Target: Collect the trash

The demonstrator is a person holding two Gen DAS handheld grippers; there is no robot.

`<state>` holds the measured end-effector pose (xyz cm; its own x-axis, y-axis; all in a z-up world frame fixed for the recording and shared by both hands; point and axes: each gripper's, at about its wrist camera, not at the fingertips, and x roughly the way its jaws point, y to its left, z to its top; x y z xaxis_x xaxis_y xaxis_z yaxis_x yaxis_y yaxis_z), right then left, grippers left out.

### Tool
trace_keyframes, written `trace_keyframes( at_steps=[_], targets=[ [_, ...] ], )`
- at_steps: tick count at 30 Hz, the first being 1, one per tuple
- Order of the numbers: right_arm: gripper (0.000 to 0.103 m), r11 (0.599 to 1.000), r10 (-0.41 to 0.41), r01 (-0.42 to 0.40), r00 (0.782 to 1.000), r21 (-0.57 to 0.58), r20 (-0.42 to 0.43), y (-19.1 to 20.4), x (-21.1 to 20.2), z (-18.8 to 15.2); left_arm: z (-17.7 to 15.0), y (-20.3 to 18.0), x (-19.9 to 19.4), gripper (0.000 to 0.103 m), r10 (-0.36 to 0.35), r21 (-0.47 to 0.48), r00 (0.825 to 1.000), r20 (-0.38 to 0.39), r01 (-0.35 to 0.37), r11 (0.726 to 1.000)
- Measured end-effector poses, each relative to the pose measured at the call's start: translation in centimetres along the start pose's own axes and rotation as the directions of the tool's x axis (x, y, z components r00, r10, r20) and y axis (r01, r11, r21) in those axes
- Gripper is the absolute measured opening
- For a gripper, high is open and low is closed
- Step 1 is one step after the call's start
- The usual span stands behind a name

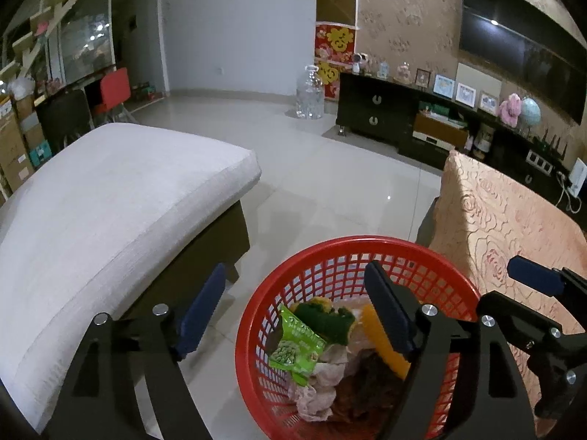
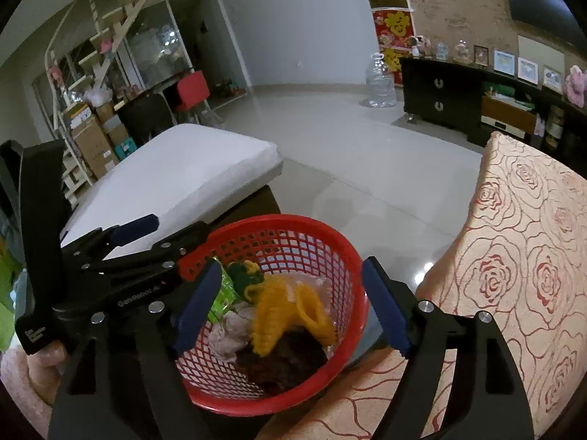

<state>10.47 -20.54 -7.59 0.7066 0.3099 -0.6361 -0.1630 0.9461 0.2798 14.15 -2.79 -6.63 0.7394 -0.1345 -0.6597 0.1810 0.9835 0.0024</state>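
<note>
**Both jaws open over red basket**

Left gripper [image 1: 293,315]: jaws wide apart, nothing between the pads. Its right finger sits over the red basket [image 1: 330,256]; its left finger is outside the rim, over the floor. Right gripper [image 2: 290,308]: jaws also wide, empty, straddling the basket from above.

Basket contents: green snack packet [image 1: 299,348], green-and-yellow knit piece [image 1: 323,317], yellow yarn piece [image 2: 282,315], crumpled pale paper [image 1: 319,392], dark brown scrap [image 2: 286,359]. All loose inside.

The basket's near side sits on the rose-patterned cloth [image 2: 532,256] in the right wrist view. White cushioned seat [image 1: 110,201] is to its left. Beyond that, tiled floor [image 1: 330,168], a clear water jug [image 1: 310,91], and a dark cabinet [image 1: 374,110] by the wall.
</note>
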Motion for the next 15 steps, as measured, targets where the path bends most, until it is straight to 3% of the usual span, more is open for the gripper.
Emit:
trace_keyframes(
  at_steps=[8,15],
  targets=[
    [0.094,0.998,-0.061,0.06,0.996,0.009,0.07,0.0,-2.7,-0.4,0.0,0.2,-2.8,0.084,0.004,-0.004,0.997,0.082,-0.003,1.0],
    [0.096,0.991,-0.13,0.134,0.982,-0.02,0.137,0.3,-5.3,-0.8,-0.4,-0.2,-5.3,0.088,0.012,0.007,0.988,0.151,-0.013,1.0]
  ],
)
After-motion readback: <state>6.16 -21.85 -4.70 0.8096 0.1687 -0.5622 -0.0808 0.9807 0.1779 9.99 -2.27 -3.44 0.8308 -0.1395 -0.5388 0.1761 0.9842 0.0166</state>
